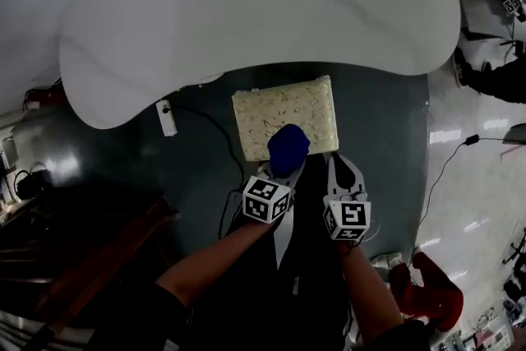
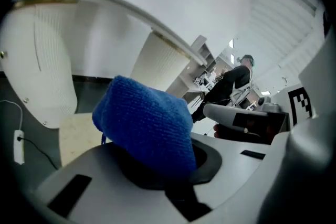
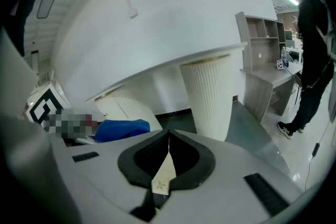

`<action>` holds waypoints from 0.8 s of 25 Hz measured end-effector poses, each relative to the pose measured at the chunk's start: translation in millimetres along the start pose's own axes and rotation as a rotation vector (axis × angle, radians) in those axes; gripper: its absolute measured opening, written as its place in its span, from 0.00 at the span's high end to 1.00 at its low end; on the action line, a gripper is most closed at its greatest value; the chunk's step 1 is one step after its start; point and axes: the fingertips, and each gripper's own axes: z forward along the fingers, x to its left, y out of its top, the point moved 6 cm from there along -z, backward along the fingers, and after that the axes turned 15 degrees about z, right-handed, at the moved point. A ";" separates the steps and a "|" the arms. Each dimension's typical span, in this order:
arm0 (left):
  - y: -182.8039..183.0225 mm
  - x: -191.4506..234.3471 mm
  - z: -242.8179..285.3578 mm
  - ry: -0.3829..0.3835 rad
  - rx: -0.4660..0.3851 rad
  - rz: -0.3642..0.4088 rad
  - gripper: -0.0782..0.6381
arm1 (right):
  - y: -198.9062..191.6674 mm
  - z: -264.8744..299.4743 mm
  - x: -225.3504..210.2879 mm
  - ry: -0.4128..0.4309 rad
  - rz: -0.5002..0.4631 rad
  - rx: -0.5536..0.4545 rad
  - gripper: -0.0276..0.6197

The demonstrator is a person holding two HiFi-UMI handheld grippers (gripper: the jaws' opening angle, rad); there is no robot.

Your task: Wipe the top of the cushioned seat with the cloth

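biggest worry here: the left gripper (image 1: 287,167) has its jaws pinching the blue cloth (image 1: 288,147) as a fat wad, and most of it sticks out past the jaw tips. it looks like a shallow bite, so a hard drag across the cushioned seat (image 1: 271,115) could tug it loose. or the wad rolls under and the hard jaw tips rub the cushion instead. a balled-up cloth also only touches with a small patch, so strips could get missed. the cloth sits over the seat's near edge, right at the left jaws. no view shows whether it's actually touching.

second thing: the seat runs ahead of the jaws to right by the rim of the white tabletop (image 1: 246,4), so a long forward stroke might bump the gripper into that edge. the right gripper (image 1: 343,173) hangs just beside the seat's near corner, jaws pressed together on nothing. so nothing braces the seat, and the floor (image 1: 386,119) looks glossy, so it may skid.

materials: the cloth is nubby, knit-looking, soft and squishy. the seat is a cream squarish pad with rounded corners and a mottled top. the tabletop is smooth and bean-curved, on ribbed white pedestals (image 3: 207,92).
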 end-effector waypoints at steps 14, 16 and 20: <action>148.5 -47.1 -333.6 0.516 -0.409 0.149 0.84 | 134.8 -158.8 289.4 0.381 -0.168 -0.139 0.90; 162.8 -52.1 -364.3 0.526 -0.484 0.134 0.84 | 144.9 -173.7 318.4 0.402 -0.172 -0.145 0.90; 193.2 -66.5 -423.1 0.542 -0.587 0.152 0.84 | 177.6 -202.1 361.4 0.447 -0.175 -0.171 0.90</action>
